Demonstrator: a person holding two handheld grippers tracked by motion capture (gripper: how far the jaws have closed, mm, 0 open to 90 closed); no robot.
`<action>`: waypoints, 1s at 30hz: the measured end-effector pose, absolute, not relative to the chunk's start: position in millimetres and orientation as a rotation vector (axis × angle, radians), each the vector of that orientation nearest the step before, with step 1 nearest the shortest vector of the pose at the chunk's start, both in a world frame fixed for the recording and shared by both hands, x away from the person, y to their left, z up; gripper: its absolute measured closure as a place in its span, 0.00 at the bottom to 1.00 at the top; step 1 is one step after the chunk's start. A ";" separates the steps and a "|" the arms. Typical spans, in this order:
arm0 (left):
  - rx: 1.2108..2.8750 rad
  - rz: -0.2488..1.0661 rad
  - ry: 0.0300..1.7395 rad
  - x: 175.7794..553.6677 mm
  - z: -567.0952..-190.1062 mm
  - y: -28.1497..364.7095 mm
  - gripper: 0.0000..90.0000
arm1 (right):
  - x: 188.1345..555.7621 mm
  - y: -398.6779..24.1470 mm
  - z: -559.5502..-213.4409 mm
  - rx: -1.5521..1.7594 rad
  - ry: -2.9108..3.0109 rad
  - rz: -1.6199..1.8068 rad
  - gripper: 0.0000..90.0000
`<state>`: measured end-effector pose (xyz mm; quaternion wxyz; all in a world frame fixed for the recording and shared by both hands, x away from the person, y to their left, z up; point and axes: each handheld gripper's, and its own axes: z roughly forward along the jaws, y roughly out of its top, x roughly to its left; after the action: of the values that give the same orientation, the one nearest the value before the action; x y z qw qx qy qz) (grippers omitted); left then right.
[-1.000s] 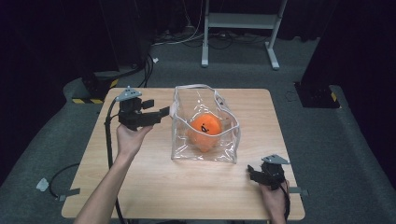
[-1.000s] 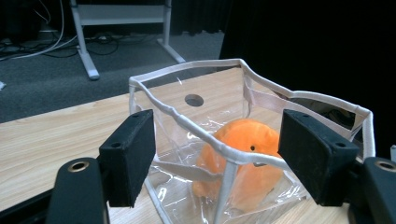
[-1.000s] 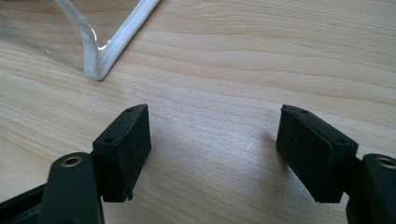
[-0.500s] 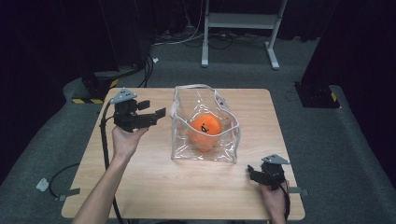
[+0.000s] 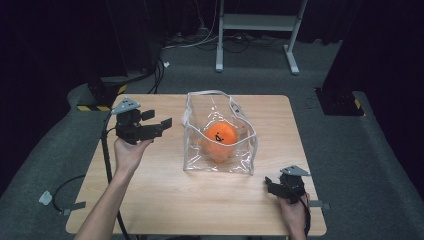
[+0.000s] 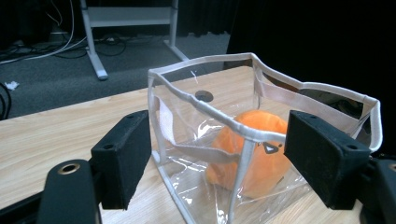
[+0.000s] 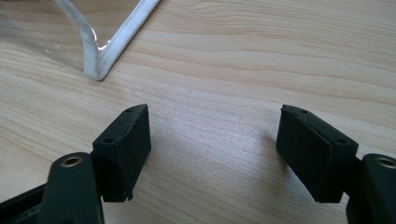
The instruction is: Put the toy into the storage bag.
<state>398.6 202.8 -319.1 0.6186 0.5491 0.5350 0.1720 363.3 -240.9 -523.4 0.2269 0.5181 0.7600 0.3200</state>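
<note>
Clear plastic bag (image 5: 220, 145) with white-trimmed edges and a white strap handle stood open-topped near the middle of the wooden table (image 5: 165, 195), its walls glossy and creased. Inside lay an orange plush toy (image 5: 221, 135) with a small dark face mark. Left gripper (image 5: 159, 123) hung just beside the bag's left side, its jaws having just been opening, nothing between them. Right gripper (image 5: 268, 184) rested on the table near the bag's front right corner, jaws spread wide and empty.
</note>
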 end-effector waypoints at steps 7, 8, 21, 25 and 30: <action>1.258 0.422 1.235 395.2 -318.2 207.1 0.26 | 363.3 -240.9 -523.4 1.428 2.094 0.882 0.29; 1.261 0.427 1.232 394.4 -318.0 208.6 0.26 | 363.3 -240.9 -523.4 1.428 2.094 0.882 0.29; 1.261 0.437 1.239 386.6 -319.2 217.0 0.26 | 363.4 -241.0 -523.4 1.427 2.094 0.881 0.29; 1.259 0.438 1.244 385.0 -320.3 220.3 0.26 | 363.4 -241.0 -523.4 1.427 2.094 0.881 0.29; 1.250 0.435 1.253 383.4 -322.1 225.2 0.26 | 363.4 -240.9 -523.4 1.427 2.094 0.881 0.29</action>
<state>383.4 225.2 -322.1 0.6129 0.5420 0.5432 0.1886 363.4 -240.9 -523.4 0.2275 0.5179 0.7600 0.3200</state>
